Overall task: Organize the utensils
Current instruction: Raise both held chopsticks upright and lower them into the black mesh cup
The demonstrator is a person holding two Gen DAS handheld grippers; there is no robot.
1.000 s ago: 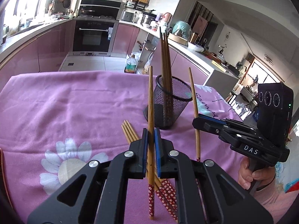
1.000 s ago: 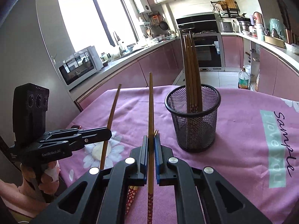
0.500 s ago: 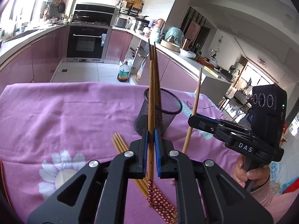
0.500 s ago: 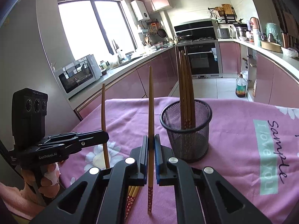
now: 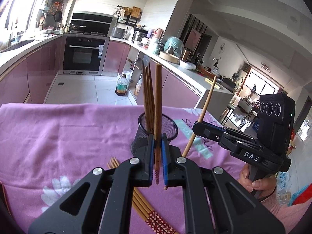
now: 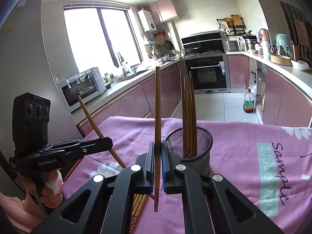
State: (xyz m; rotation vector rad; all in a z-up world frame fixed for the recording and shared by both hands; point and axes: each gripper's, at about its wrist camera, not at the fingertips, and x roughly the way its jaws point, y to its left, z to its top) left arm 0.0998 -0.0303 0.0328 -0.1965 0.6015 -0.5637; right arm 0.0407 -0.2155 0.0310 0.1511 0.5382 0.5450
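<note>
Each tool is clamped on one chopstick, the left tool (image 5: 157, 156) holding its chopstick (image 5: 157, 105) upright and the right tool (image 6: 156, 161) likewise its chopstick (image 6: 157, 120), with the mesh cup (image 6: 197, 148) on the worktop near, at one o'clock of the right tool.

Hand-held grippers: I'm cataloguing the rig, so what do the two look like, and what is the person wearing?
Both are matte black with blue finger pads and silver pivot bolts. The left hand-held gripper reads "GenRobot.AI", the right hand-held gripper "DAS"; each carries a black three-lens camera block. Sleeves are pink; one finger has white wrapping.
</note>
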